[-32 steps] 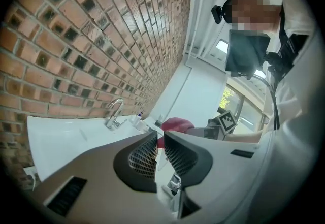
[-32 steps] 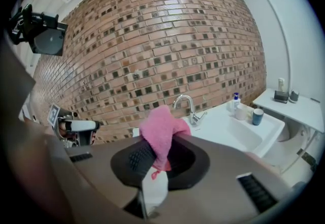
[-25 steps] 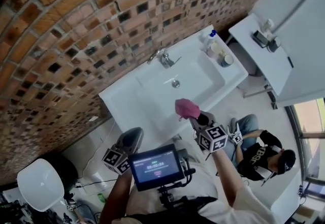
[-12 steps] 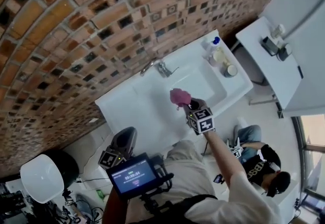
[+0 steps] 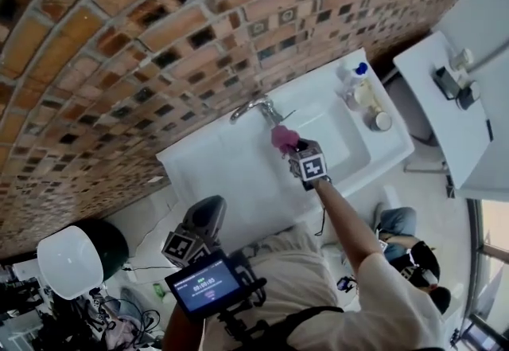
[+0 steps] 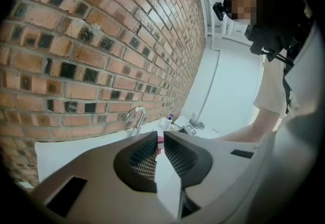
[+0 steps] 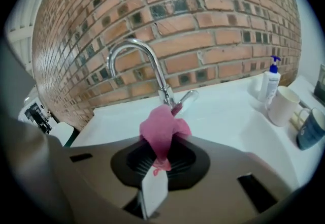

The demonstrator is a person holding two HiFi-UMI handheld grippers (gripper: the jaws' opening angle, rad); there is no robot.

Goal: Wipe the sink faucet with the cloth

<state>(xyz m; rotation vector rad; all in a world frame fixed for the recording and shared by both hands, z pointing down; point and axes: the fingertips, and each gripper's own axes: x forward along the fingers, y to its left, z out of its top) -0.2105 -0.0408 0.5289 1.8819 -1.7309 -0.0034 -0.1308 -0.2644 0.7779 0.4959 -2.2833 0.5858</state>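
Right gripper (image 7: 161,159) clamps the bunched tail of the soft, light pink cloth (image 7: 160,131), floppy end seemingly just short of the faucet (image 7: 161,83); left gripper (image 6: 158,141) closed, empty.

Both the left gripper (image 6: 158,139) and right gripper (image 7: 161,156) are taupe moulded shells with black ribbed pads (image 6: 144,159); each carries a white cube (image 5: 308,165) of black square markers. The person wears a white short-sleeved shirt (image 5: 374,302), lower right in the head view.

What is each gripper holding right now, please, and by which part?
The right gripper pinches the pink cloth by its bunched lower end; the left gripper holds nothing.
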